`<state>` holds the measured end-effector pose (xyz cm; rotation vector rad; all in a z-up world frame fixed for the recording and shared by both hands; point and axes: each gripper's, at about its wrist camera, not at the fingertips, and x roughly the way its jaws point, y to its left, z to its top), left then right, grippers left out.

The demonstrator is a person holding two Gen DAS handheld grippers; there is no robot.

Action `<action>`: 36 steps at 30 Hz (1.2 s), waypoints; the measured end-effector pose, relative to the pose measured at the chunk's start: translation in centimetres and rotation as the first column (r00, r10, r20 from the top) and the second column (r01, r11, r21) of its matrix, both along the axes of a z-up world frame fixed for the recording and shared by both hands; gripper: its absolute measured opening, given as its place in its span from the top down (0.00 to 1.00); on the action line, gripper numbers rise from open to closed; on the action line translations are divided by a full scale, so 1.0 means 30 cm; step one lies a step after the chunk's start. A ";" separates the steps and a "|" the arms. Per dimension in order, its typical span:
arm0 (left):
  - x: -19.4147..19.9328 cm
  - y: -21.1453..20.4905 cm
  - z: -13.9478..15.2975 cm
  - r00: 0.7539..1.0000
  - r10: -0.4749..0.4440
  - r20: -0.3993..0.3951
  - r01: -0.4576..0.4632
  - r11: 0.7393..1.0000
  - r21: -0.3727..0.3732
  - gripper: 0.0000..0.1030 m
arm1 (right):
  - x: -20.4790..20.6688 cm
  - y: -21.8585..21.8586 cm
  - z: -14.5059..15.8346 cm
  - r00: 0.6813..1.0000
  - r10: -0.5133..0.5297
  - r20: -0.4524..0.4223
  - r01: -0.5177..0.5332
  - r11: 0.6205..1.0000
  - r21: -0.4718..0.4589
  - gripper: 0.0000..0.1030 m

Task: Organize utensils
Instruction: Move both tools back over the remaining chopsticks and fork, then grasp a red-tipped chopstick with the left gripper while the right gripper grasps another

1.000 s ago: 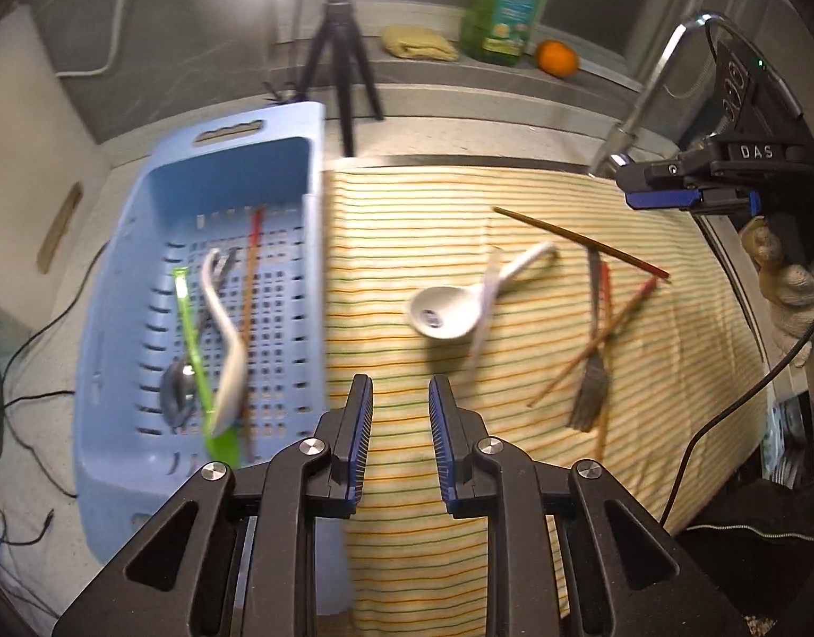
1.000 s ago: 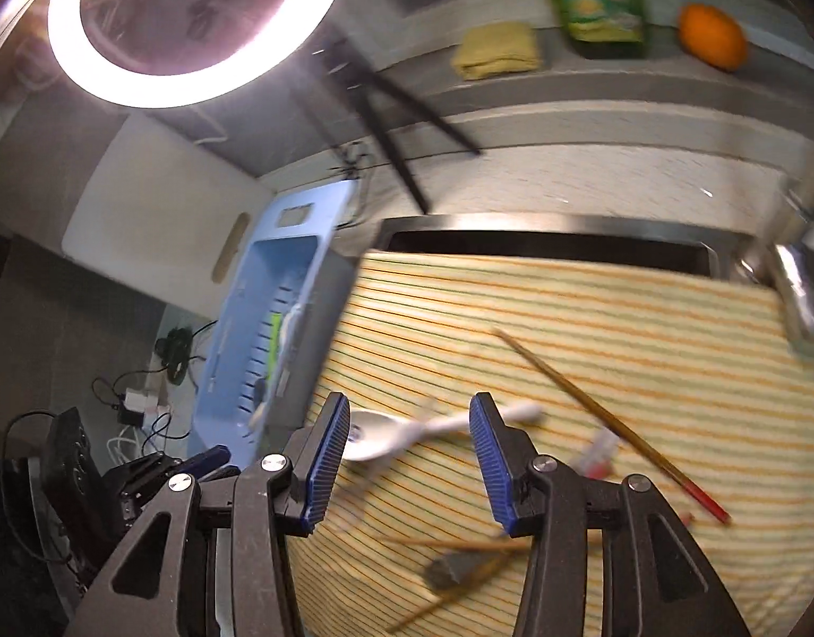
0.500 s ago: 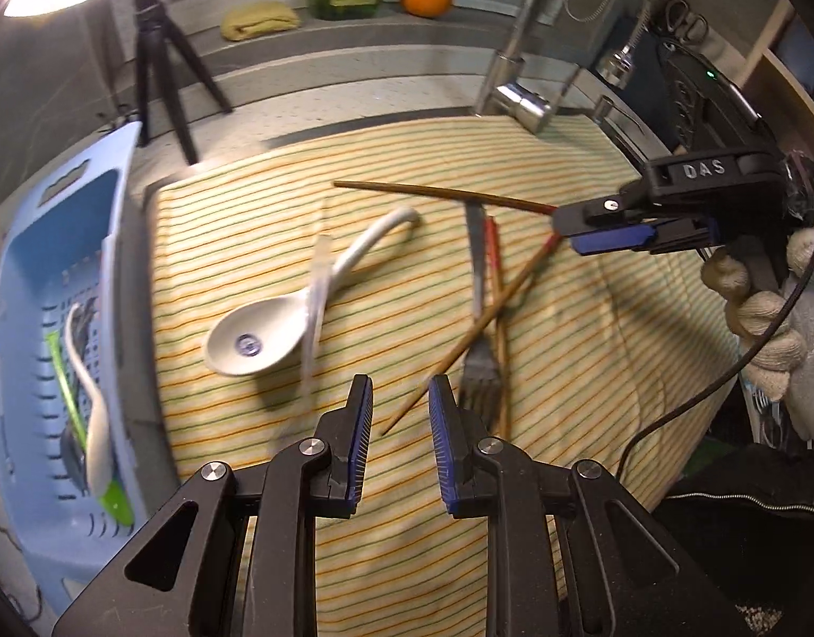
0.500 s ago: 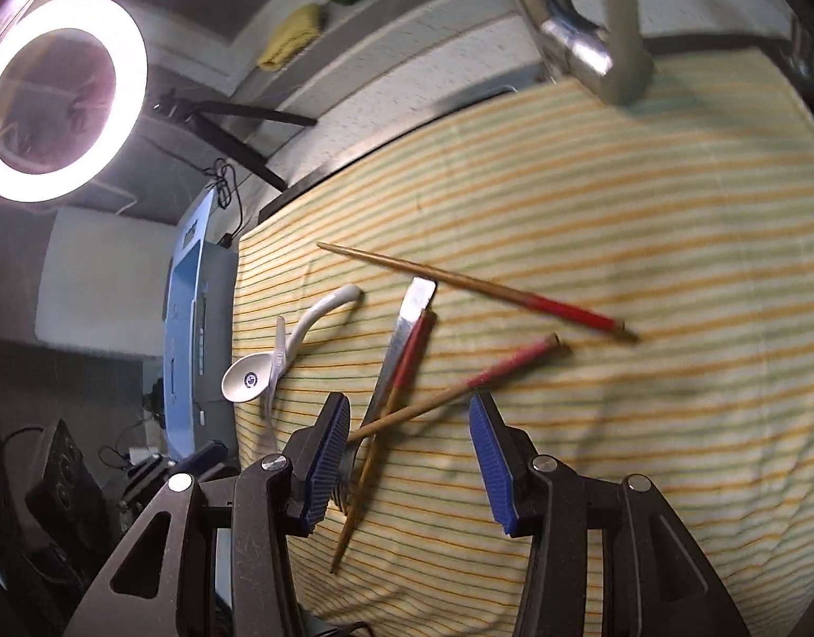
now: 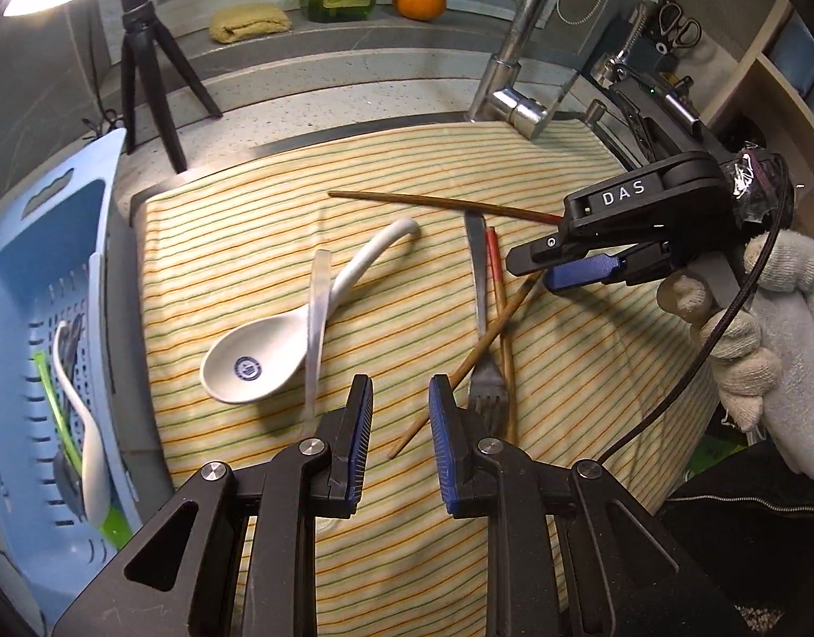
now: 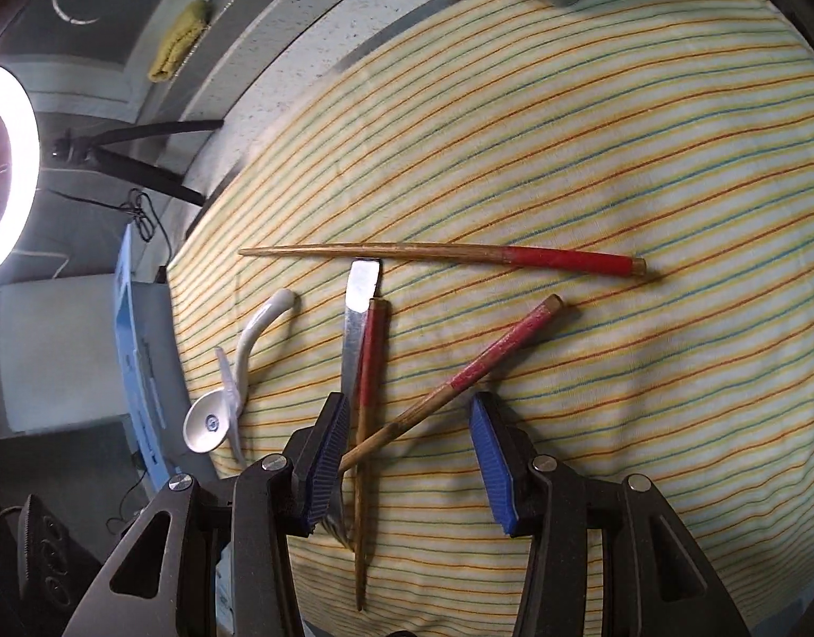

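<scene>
Right wrist view — right gripper jaws spread over chopstick; left gripper narrowly parted, empty.

Both the left gripper and right gripper point steeply downward, jaws parted, empty.

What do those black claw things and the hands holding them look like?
Each gripper is a black plastic frame with triangular cut-outs, silver pivot screws and two fingers faced with ribbed blue pads. The left gripper fills the foreground of its own camera's view. The right gripper carries white letters "DAS" and a black cable. The hand gripping it wears an off-white knitted glove.
</scene>
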<state>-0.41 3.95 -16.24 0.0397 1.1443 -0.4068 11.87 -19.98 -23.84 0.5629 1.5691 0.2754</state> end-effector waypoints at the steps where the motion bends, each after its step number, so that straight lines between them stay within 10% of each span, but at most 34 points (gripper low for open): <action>1: -0.004 0.010 0.002 1.000 0.006 0.003 -0.006 1.000 -0.005 0.81 | 0.003 0.010 0.003 1.000 0.003 -0.004 -0.003 1.000 -0.023 0.58; 17: -0.042 0.063 0.013 1.000 0.008 0.019 -0.007 0.999 -0.052 0.81 | 0.008 0.110 0.022 0.977 0.214 0.006 -0.204 0.941 -0.269 0.84; 36: 0.068 -0.291 -0.107 0.972 -0.218 -0.090 0.217 0.976 -0.028 0.89 | -0.089 -0.012 0.031 0.978 0.193 0.075 -0.184 0.976 -0.119 0.84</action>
